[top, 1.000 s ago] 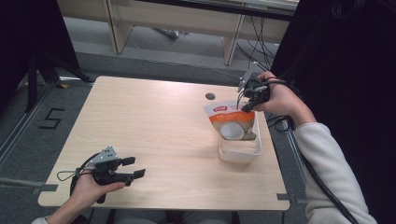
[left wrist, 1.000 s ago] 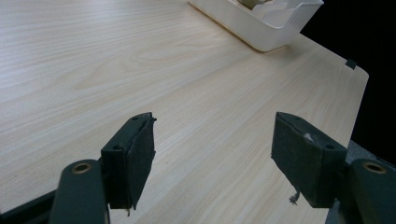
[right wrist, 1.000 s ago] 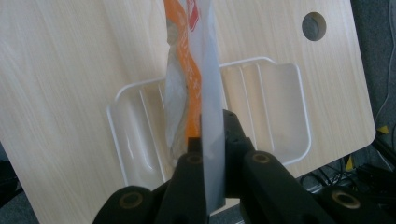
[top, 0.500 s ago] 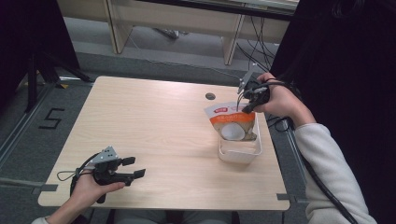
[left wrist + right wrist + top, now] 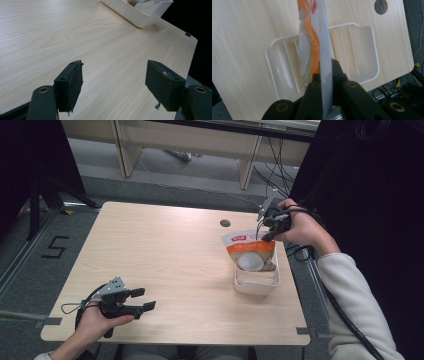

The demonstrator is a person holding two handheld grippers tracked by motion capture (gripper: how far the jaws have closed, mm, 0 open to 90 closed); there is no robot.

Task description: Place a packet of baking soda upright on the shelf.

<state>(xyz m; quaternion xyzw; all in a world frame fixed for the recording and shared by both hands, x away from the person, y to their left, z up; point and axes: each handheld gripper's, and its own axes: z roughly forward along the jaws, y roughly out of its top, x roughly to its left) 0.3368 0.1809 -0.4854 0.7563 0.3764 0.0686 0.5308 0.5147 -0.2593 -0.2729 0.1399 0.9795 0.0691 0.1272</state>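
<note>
An orange and white snack pouch point(image 5: 250, 251) with a coconut picture stands upright in a white plastic tray point(image 5: 257, 282) near the table's right edge. My right gripper point(image 5: 266, 234) is shut on the pouch's top right edge. In the right gripper view the pouch point(image 5: 314, 30) is seen edge-on, pinched between the jaws of the right gripper point(image 5: 324, 72), with the tray point(image 5: 359, 50) below it. My left gripper point(image 5: 145, 299) rests low at the front left of the table, open, with nothing between its pads. In its own view, the left gripper point(image 5: 113, 82) has bare wood in the gap.
The wooden table point(image 5: 165, 255) has a round cable hole point(image 5: 225, 223) just behind the tray. A corner of the tray point(image 5: 140, 15) appears far off in the left gripper view. Cables hang beside the table's right edge.
</note>
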